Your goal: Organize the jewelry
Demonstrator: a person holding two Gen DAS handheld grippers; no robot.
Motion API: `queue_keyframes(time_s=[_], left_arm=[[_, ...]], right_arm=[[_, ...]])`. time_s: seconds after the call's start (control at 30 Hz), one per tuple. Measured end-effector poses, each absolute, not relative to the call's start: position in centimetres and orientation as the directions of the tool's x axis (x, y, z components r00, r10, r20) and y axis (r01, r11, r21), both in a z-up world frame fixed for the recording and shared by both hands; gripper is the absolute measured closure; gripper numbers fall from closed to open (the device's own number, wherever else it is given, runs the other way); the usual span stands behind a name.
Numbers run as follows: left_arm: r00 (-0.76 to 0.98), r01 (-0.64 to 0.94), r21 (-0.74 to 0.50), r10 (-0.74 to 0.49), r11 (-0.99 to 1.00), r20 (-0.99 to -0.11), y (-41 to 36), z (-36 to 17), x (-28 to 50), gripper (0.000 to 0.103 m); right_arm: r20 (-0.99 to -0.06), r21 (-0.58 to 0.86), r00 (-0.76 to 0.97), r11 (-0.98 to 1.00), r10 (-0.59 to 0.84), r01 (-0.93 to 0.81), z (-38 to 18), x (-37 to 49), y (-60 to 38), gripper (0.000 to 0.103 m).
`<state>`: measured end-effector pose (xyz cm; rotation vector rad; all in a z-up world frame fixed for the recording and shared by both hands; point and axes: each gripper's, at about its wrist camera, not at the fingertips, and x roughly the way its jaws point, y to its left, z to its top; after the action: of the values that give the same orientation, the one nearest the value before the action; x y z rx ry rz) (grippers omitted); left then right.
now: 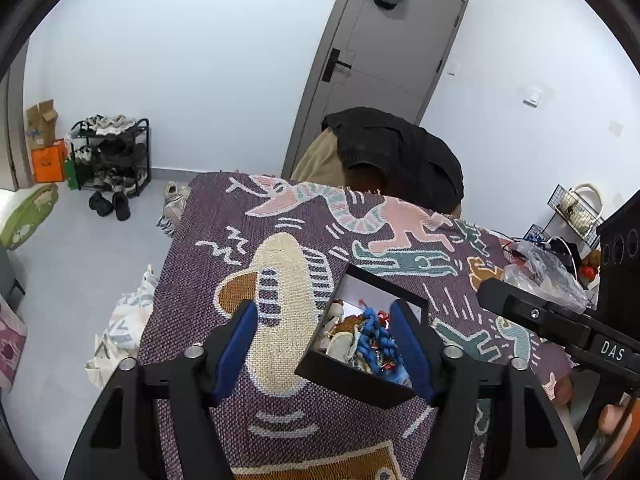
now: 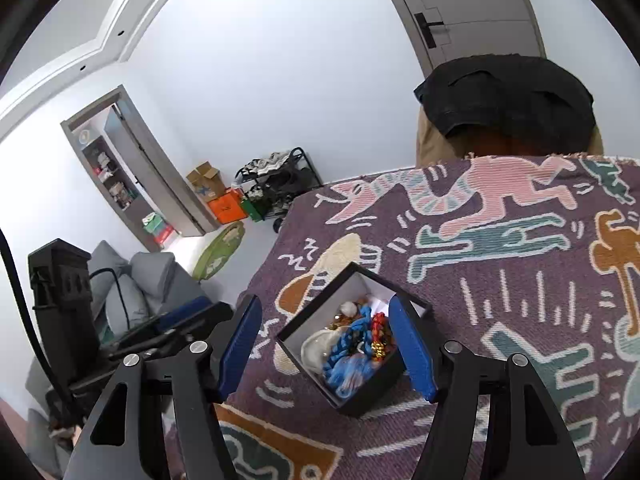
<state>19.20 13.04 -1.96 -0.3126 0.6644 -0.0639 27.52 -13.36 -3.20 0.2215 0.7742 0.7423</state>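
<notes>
A small black open box (image 2: 376, 384) stands on the patterned purple blanket (image 2: 500, 292). It holds tangled jewelry: blue cord beads (image 2: 346, 364), a red and gold piece (image 2: 378, 334) and a white piece (image 2: 316, 350). My right gripper (image 2: 326, 348) is open and straddles the box; its right pad overlaps the box's right corner, and the left pad stands clear. My left gripper (image 1: 324, 348) is open too, with the box (image 1: 356, 384) at its right pad and bare blanket under its left pad. The right gripper's black housing (image 1: 568, 324) reaches in from the right.
The blanket's left edge (image 1: 168, 280) drops to the floor, where a cloth bag (image 1: 120, 332) lies. A chair draped with a dark garment (image 1: 396, 156) stands at the far side. A plastic bag and clutter (image 1: 548, 264) sit at the right. A shoe rack (image 1: 112, 156) is by the wall.
</notes>
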Motion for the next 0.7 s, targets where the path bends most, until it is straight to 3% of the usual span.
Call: queue_keyframes(time_s=[0.1, 0.23, 0.33, 0.43, 0.53, 0.7], left_arm=[[0.807, -0.04, -0.298, -0.145, 0.954, -0.572, 12.8, -1.2, 18.3, 0.021], [0.828, -0.026, -0.28, -0.136, 0.96, -0.543, 12.0, -0.3, 17.1, 0.014], [0.838, -0.009, -0.273, -0.141, 0.962, -0.526, 11.1, 0.2, 16.3, 0.008], [0.842, 0.003, -0.25, -0.137, 0.968, -0.521, 10.2, 0.6, 15.7, 0.005], [0.844, 0.015, -0.237, -0.14, 0.971, -0.519, 9.1, 1.1, 15.2, 0.004], [0.845, 0.021, -0.236, -0.143, 0.971, -0.515, 7.8, 1.6, 14.5, 0.0]], right_arm=[[-0.564, 0.434, 0.489, 0.742, 0.666, -0.51, -3.1, 27.2, -14.5, 0.037], [-0.59, 0.409, 0.517, 0.782, 0.62, -0.47, -3.2, 26.6, -16.6, 0.023], [-0.594, 0.414, 0.536, 0.8, 0.599, -0.435, -3.3, 25.9, -18.8, 0.023], [-0.594, 0.418, 0.547, 0.807, 0.59, -0.417, -3.1, 25.2, -20.6, 0.022], [-0.586, 0.419, 0.562, 0.812, 0.583, -0.405, -2.9, 24.3, -22.2, 0.014], [-0.577, 0.431, 0.581, 0.819, 0.574, -0.38, -2.4, 23.2, -24.8, 0.013]])
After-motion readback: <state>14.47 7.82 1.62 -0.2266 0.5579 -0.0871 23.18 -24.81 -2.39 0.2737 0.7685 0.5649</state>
